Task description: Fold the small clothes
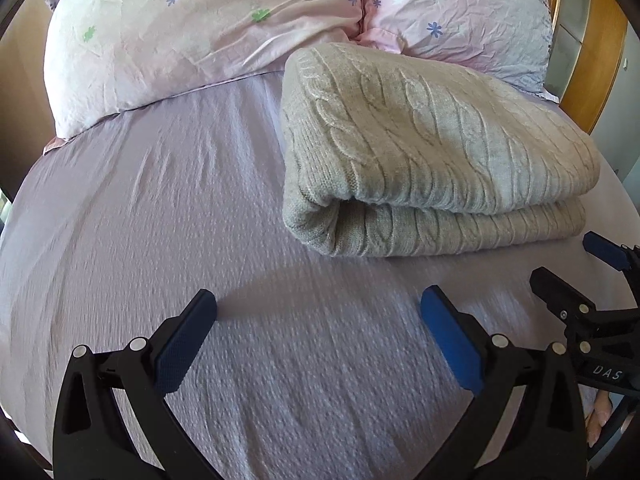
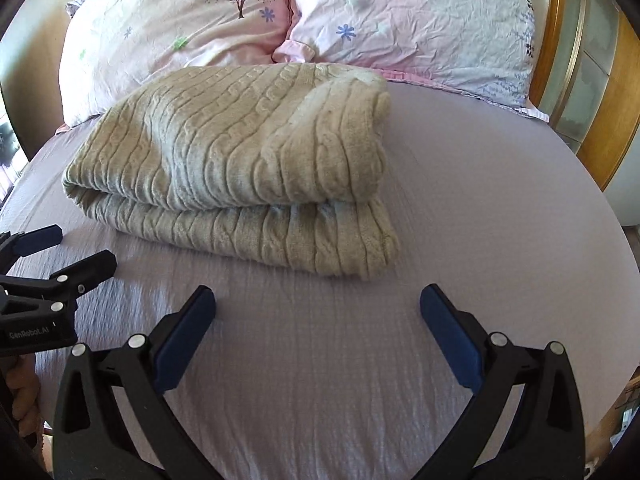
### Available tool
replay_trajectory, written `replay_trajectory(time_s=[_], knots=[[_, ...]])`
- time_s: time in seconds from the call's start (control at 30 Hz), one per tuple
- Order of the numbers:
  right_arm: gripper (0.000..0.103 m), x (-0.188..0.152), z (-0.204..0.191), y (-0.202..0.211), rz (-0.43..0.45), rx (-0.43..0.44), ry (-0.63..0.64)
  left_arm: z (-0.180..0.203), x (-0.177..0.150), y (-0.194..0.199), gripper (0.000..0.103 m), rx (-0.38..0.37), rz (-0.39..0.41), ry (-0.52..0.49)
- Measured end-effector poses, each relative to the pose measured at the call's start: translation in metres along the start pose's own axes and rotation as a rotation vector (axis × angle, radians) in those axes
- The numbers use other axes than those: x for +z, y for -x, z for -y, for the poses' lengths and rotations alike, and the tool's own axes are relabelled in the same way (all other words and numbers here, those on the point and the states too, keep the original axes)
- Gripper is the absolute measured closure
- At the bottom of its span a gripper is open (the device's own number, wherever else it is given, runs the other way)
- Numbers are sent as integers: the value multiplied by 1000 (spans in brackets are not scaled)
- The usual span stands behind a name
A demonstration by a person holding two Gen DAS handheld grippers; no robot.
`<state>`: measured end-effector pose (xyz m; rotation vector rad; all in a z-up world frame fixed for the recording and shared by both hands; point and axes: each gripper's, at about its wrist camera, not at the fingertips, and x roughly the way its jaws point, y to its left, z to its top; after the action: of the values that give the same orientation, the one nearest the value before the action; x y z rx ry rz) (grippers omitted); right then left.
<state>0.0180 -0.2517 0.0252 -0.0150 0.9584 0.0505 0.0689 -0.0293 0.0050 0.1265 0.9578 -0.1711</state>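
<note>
A beige cable-knit sweater (image 1: 424, 152) lies folded in a thick bundle on the lilac bed sheet (image 1: 160, 220). It also shows in the right wrist view (image 2: 240, 168). My left gripper (image 1: 318, 300) is open and empty, over bare sheet just in front of the bundle's left end. My right gripper (image 2: 318, 300) is open and empty, over bare sheet in front of the bundle's right end. Each gripper shows at the edge of the other's view: the right one (image 1: 568, 264) and the left one (image 2: 72, 248).
Two pink floral pillows (image 1: 192, 32) (image 2: 412, 20) lie behind the sweater at the head of the bed. A wooden headboard (image 2: 592, 92) stands at the right. The sheet (image 2: 500, 200) stretches right of the bundle.
</note>
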Motion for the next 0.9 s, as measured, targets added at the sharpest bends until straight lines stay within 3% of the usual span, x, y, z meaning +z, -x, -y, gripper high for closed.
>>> replay_trajectory(time_s=[0.9], knots=[[2,5,-4,0,-2,8,9,0,-1,-1,1,3,8,6]])
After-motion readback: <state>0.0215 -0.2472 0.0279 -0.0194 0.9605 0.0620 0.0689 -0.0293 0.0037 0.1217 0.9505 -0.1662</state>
